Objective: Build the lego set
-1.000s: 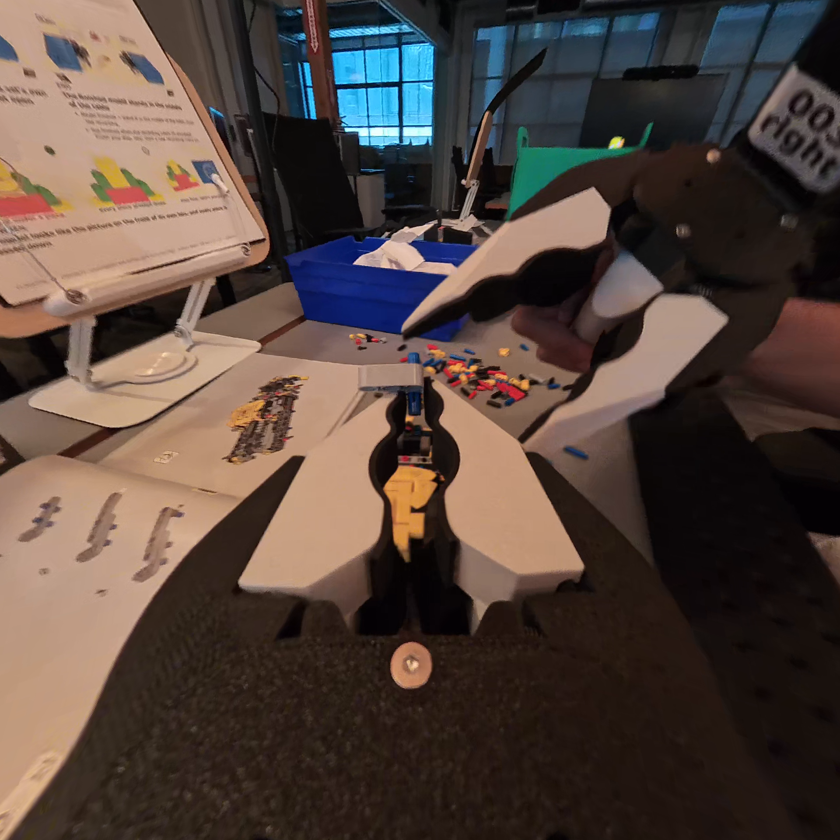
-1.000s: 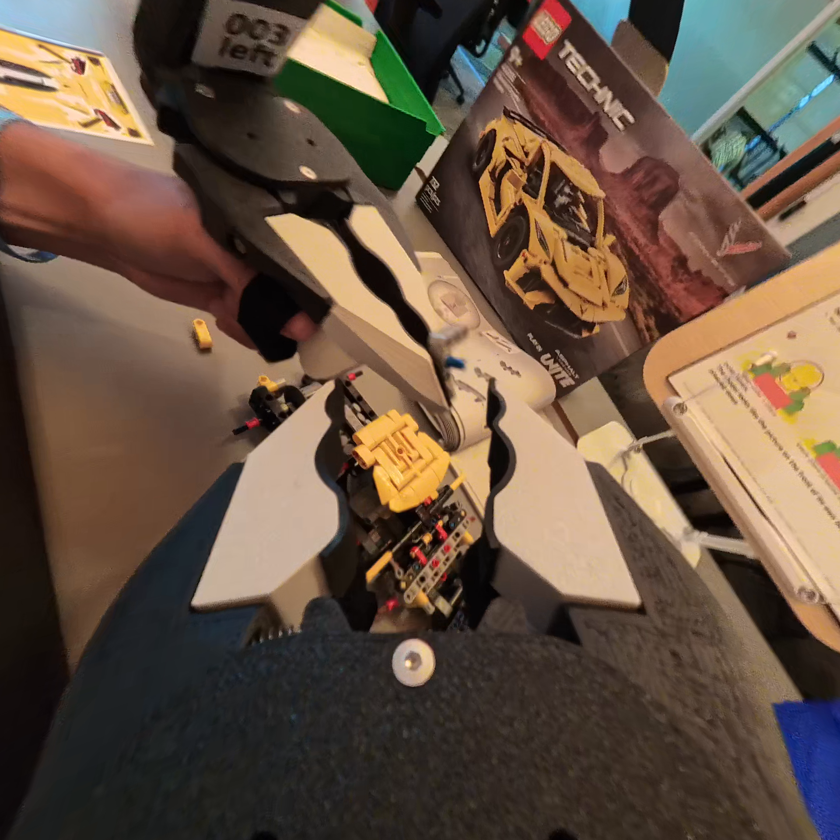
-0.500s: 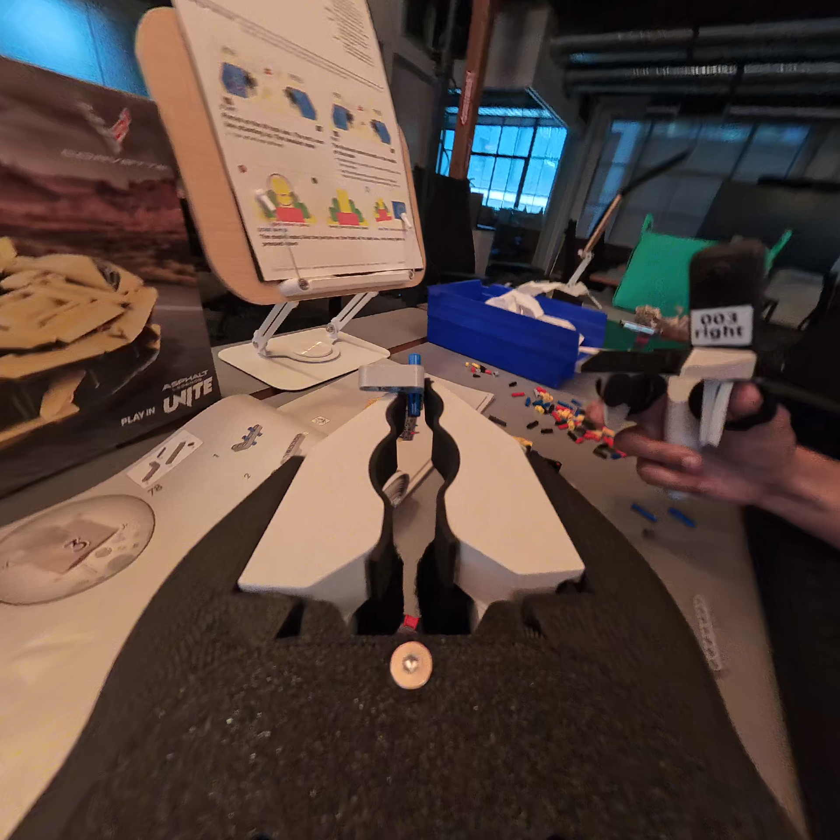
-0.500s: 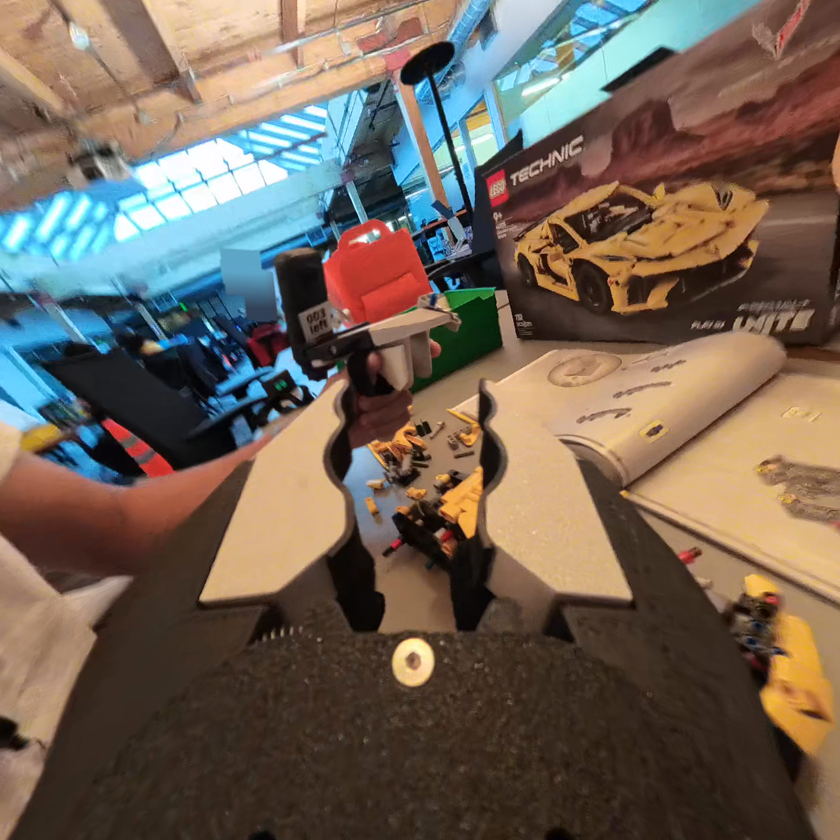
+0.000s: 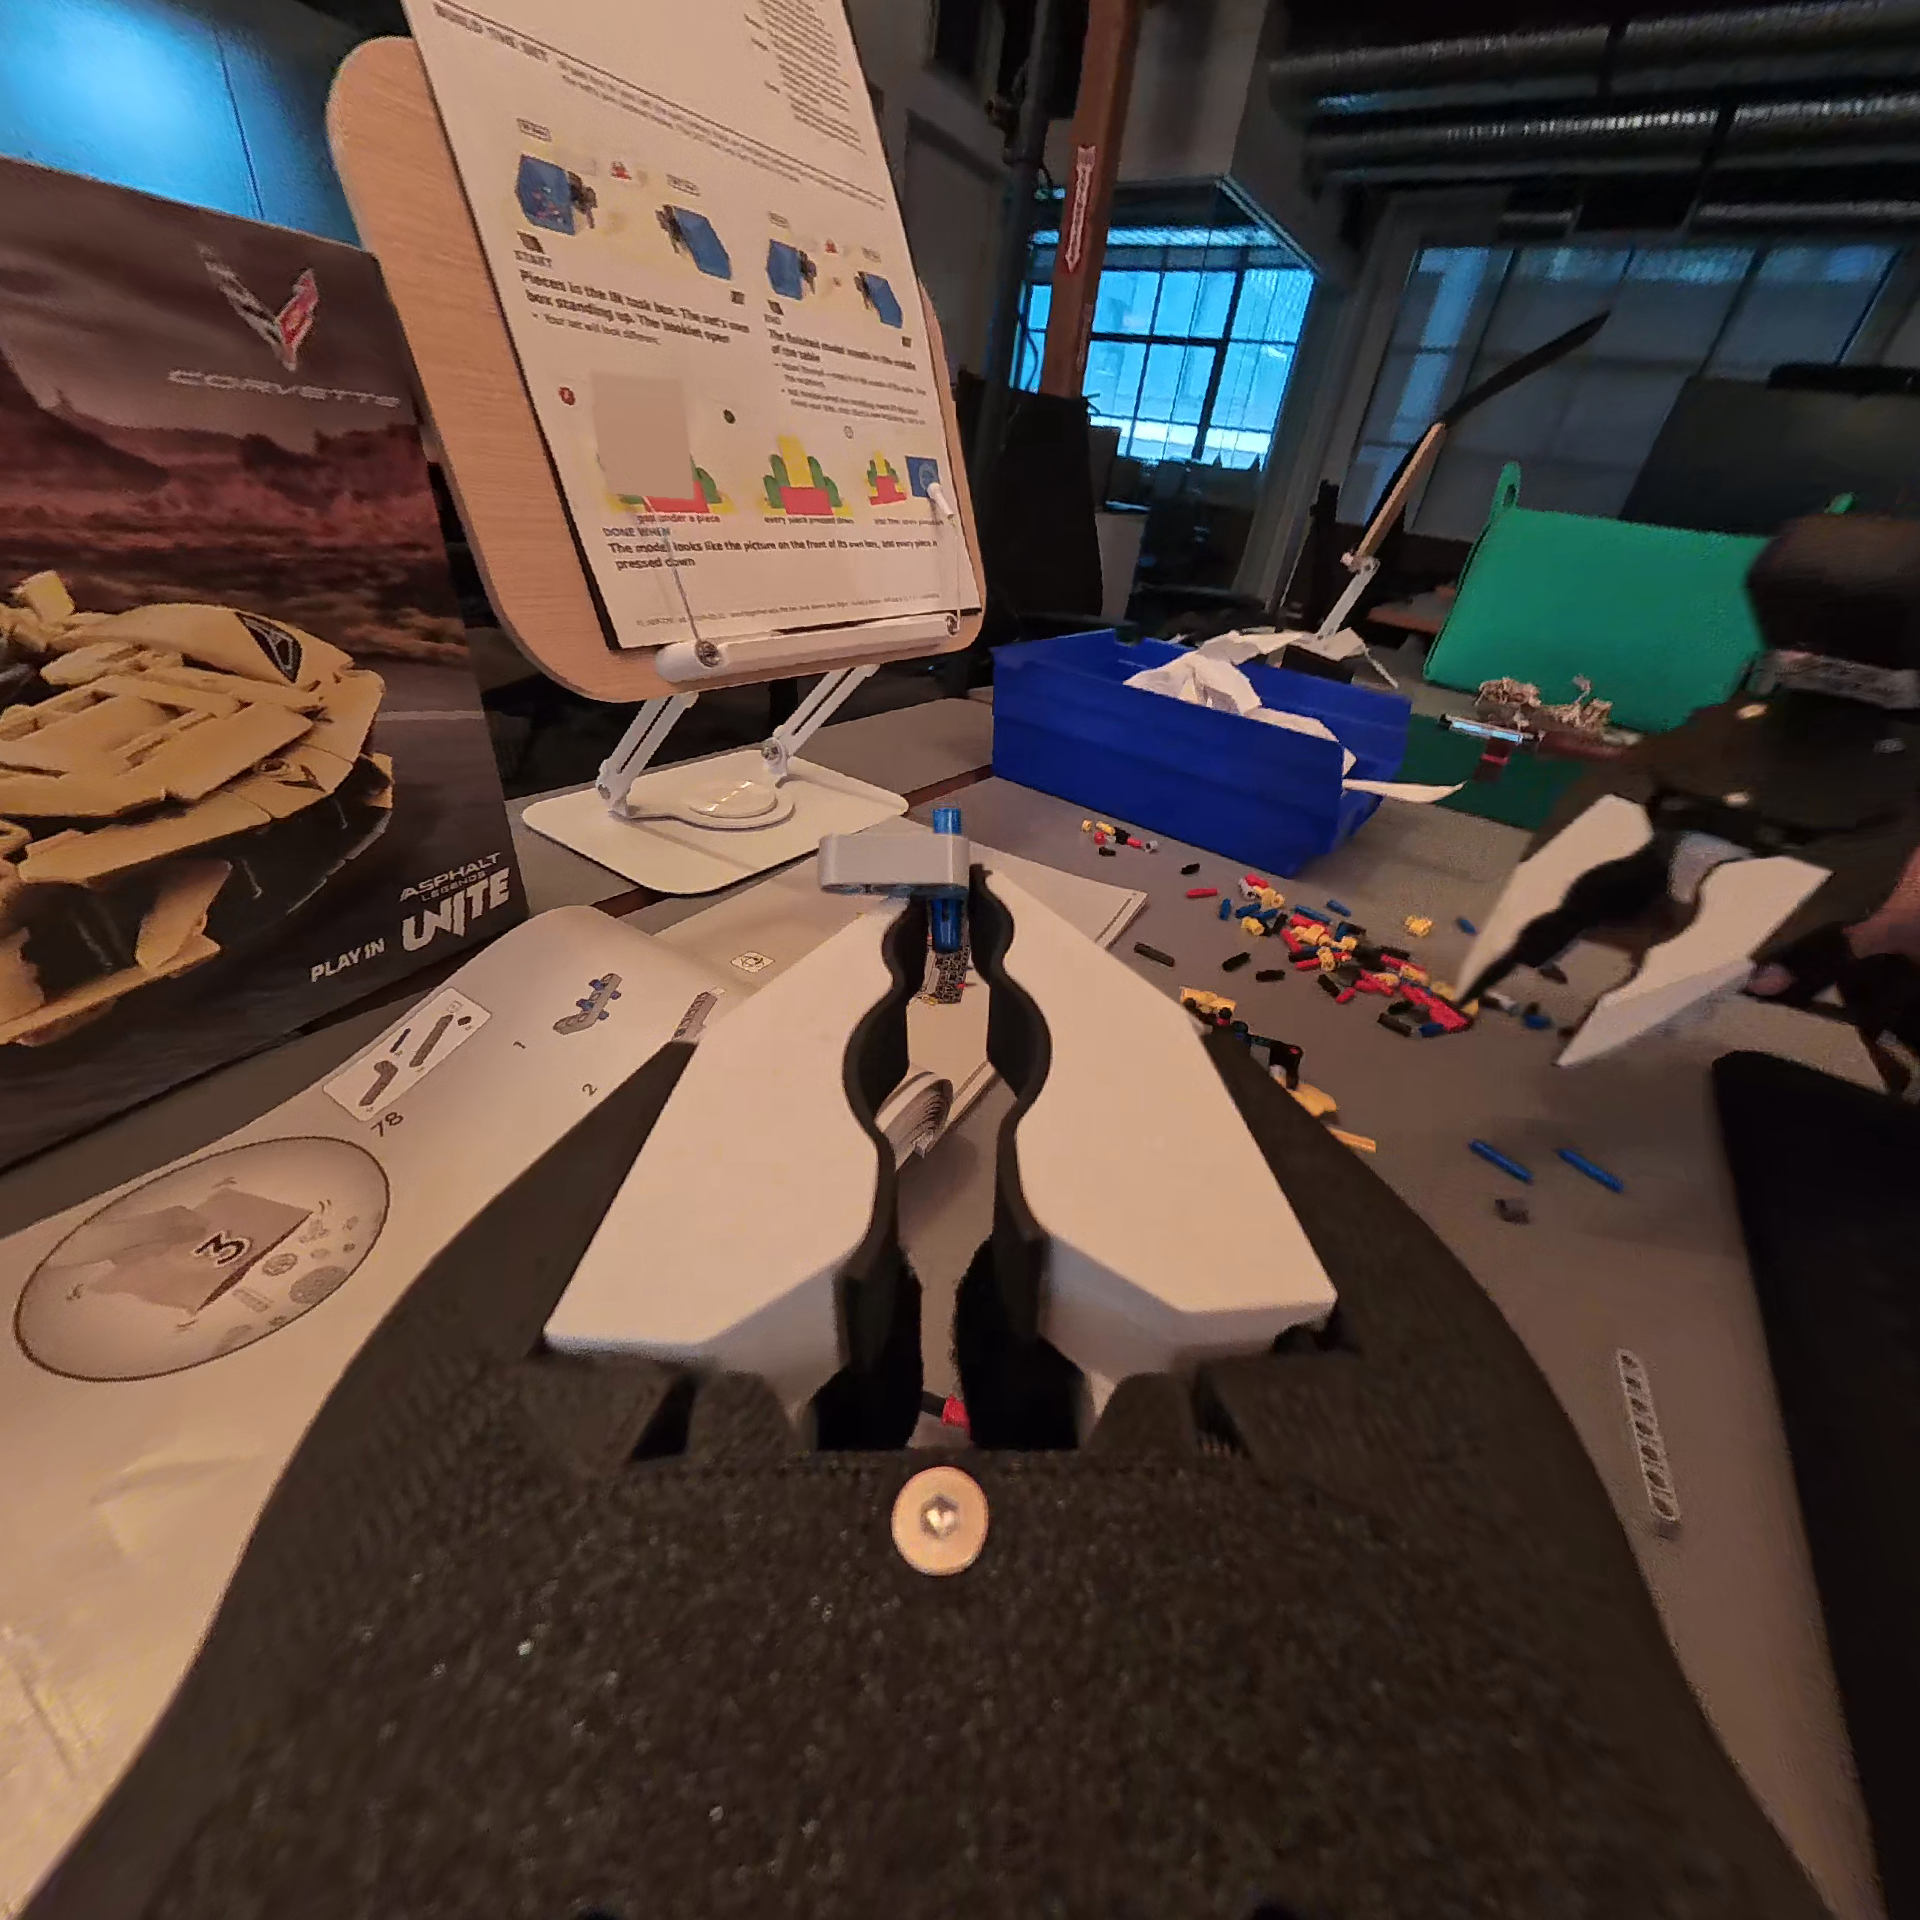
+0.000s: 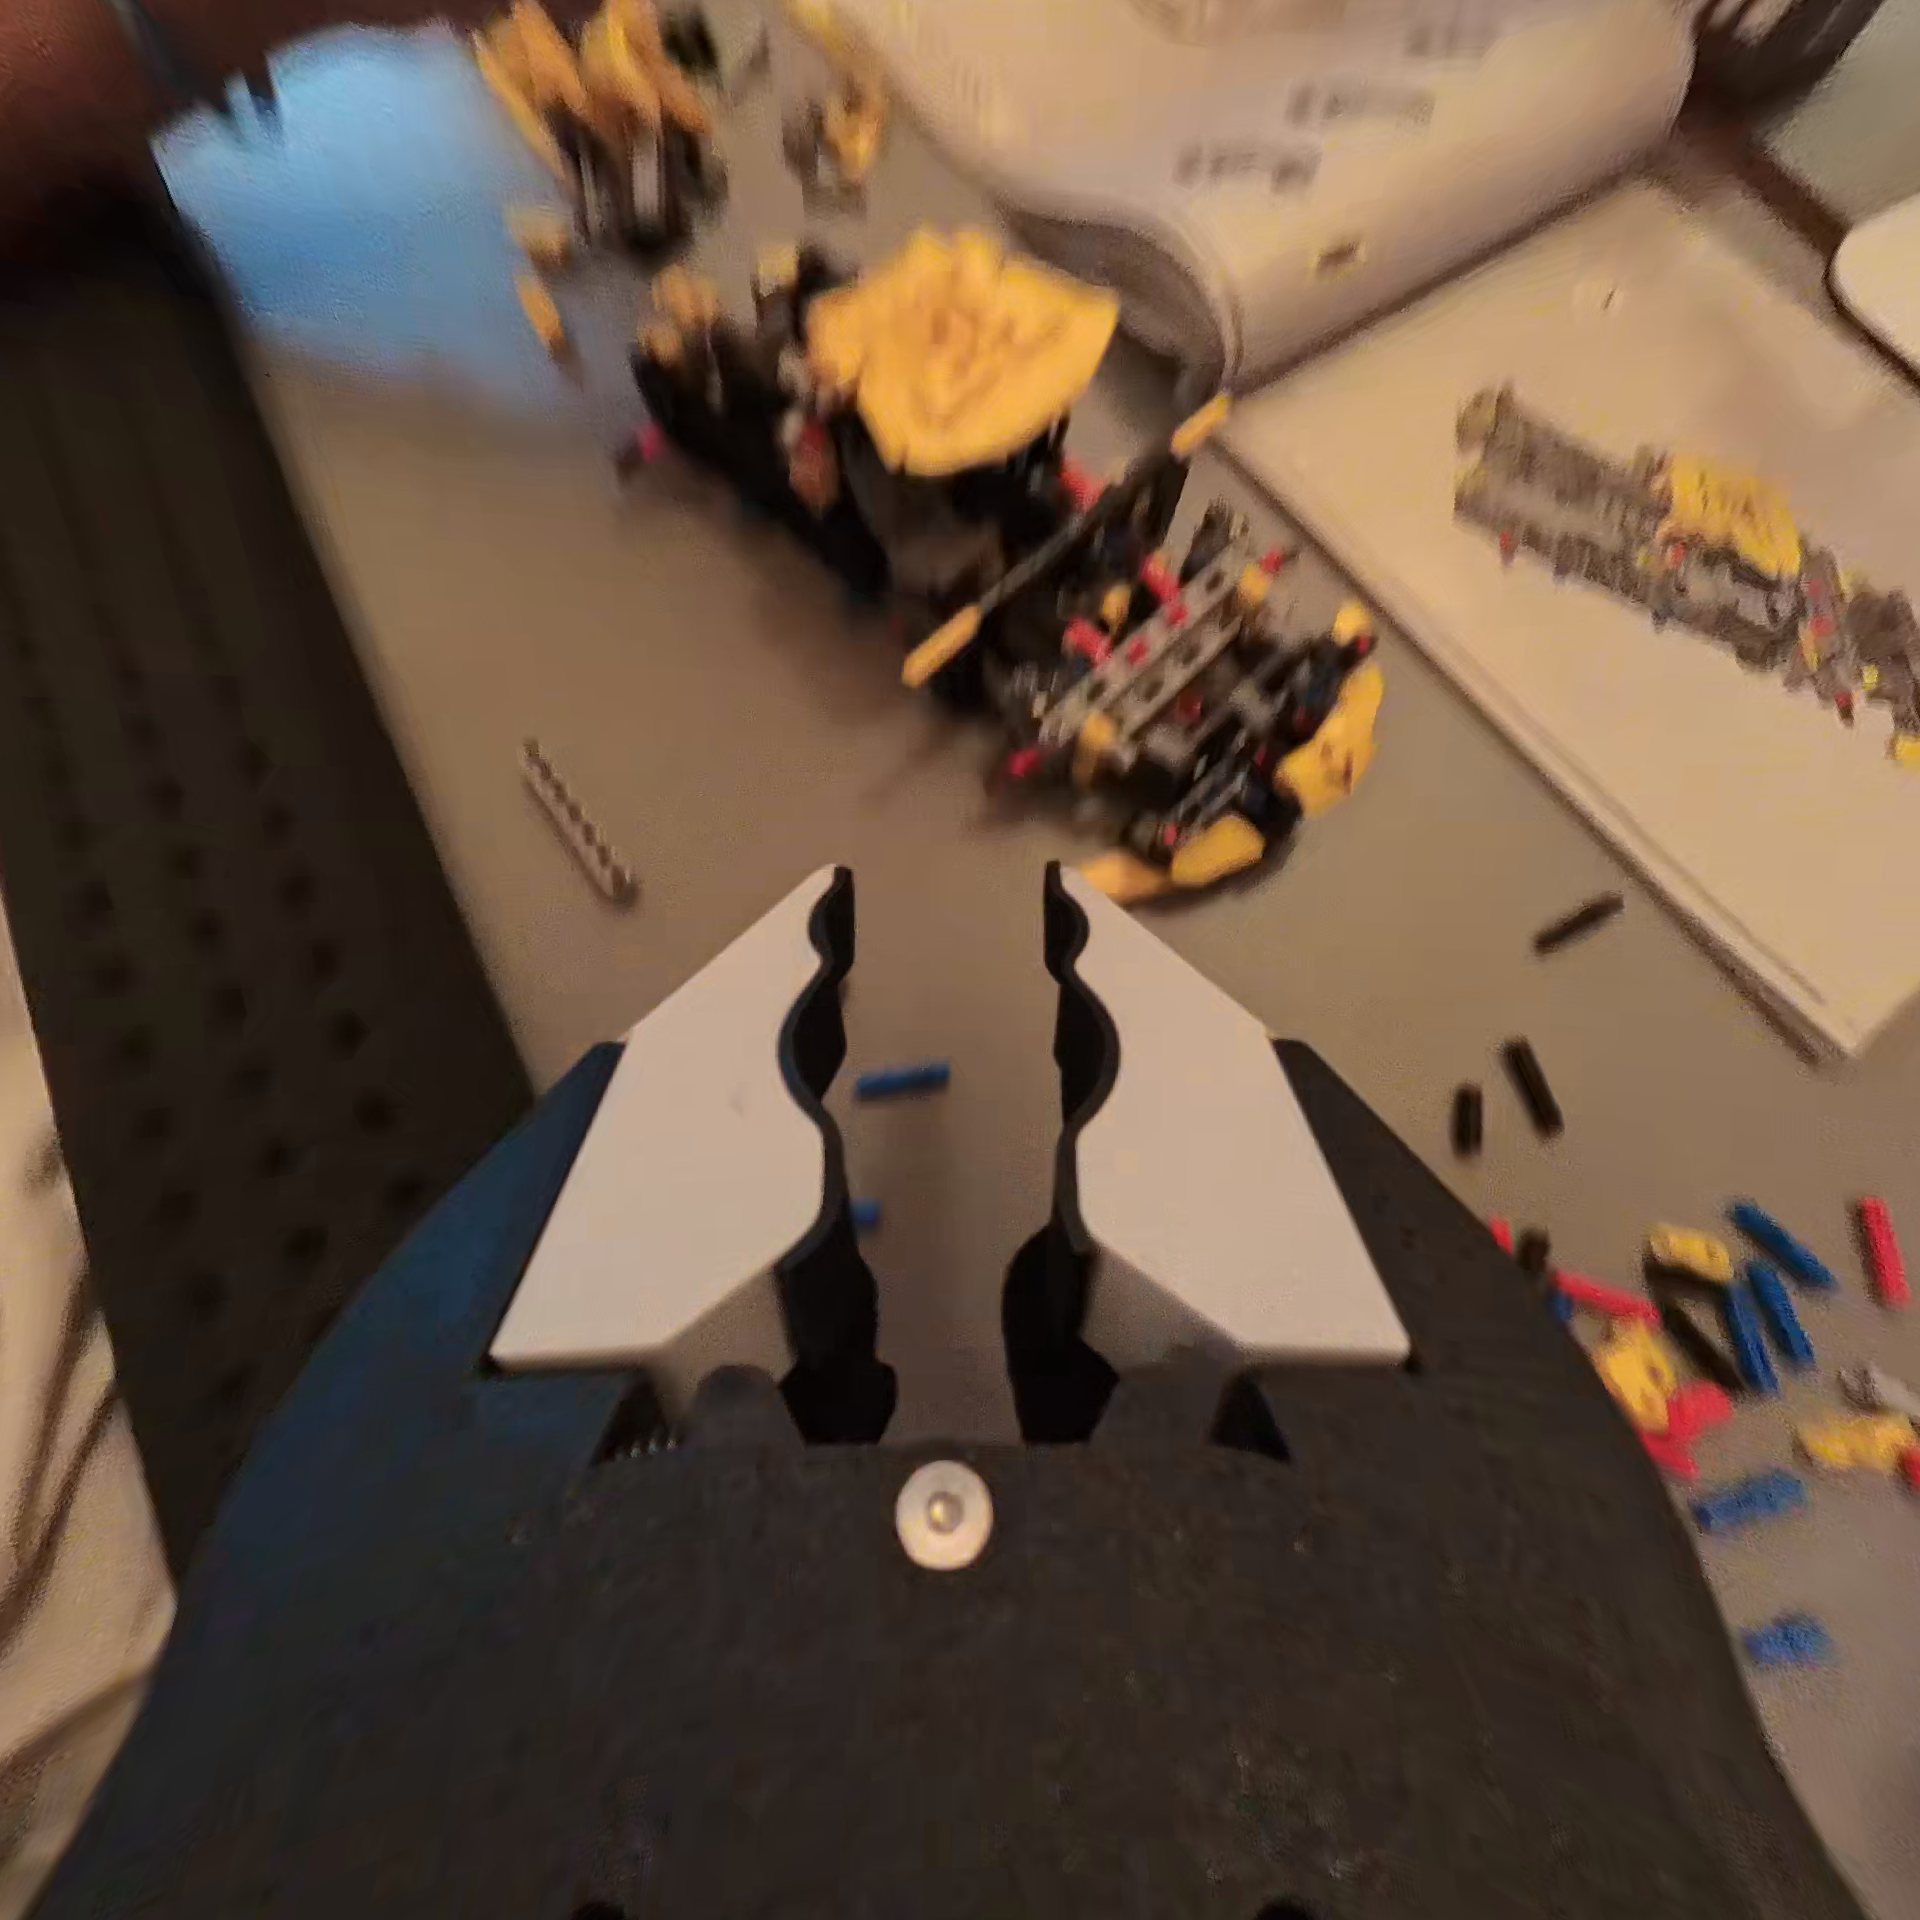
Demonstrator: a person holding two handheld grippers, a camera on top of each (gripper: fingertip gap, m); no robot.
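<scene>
In the left wrist view, the left hand-held gripper [image 5: 948,894] is clamped on a blue pin [image 5: 944,914] that carries a small grey piece [image 5: 888,862] across its top, held up above the surface [image 5: 1455,1247]. Just beneath and to its left lies the open instruction booklet [image 5: 312,1143], and a long grey beam [image 5: 1647,1444] lies alone on the surface at the right. Farther out, a scatter of loose pieces [image 5: 1340,956] in red, blue, yellow and black is spread in front of a blue bin [image 5: 1174,748] with crumpled paper inside; the right hand-held gripper [image 5: 1517,1003] hangs just above that scatter. Behind the booklet stand the set's box [image 5: 208,623] and a sheet on a tilted stand [image 5: 665,364]. In the blurred right wrist view, the right hand-held gripper [image 6: 948,894] has its fingers apart with nothing between them, pointing down at the surface, where a blue pin [image 6: 902,1081] lies just below them. Beyond its tips sits the half-built yellow and black car [image 6: 1039,582], resting on the surface beside the booklet's pages [image 6: 1558,623].
</scene>
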